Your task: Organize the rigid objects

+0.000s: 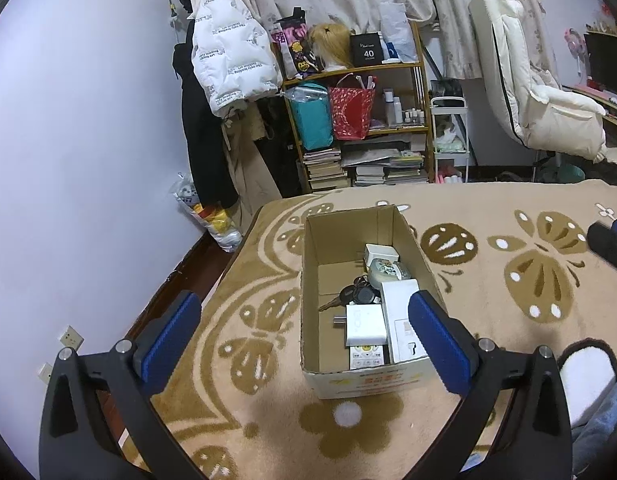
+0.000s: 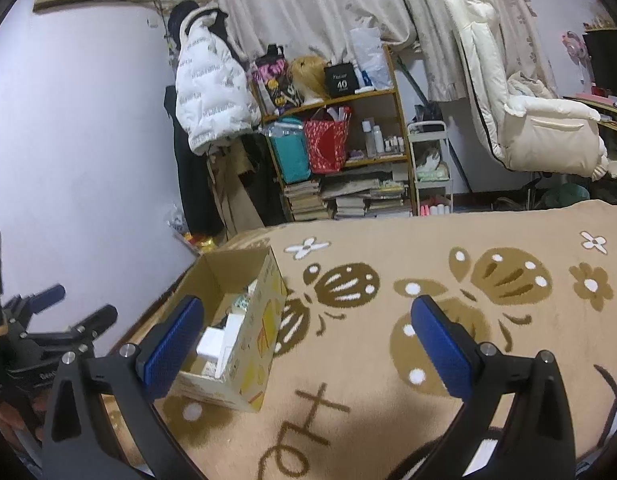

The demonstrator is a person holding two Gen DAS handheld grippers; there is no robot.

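The open brown cardboard box [image 1: 364, 292] sits on the beige blanket patterned with brown butterflies [image 1: 528, 280], and it holds the gathered rigid things: a white rectangular charger block [image 1: 365, 323], a bunch of dark keys with a black fob [image 1: 354, 294], a white remote with coloured buttons [image 1: 368, 358], a flat white carton [image 1: 402, 320] and a small pale case [image 1: 386, 272]. The left hand-held gripper [image 1: 304, 340] hovers over the near end of the box with its blue-padded fingers [image 1: 170, 340] spread wide and nothing between them, so the step in hand looks like a release into the box. To finish it well, I would lift straight up clear of the cardboard walls before swinging away, so no finger catches a wall and tips the box. The right hand-held gripper [image 2: 304, 344] is likewise spread and empty, over bare blanket to the right of the box. The left wrist view looks down into the box and shows its contents clearly; the right wrist view shows only a slice of them, but gives the box's yellow-printed outer side [image 2: 264, 336], the left hand-held gripper from outside, and a wide stretch of blanket with no loose object on it.
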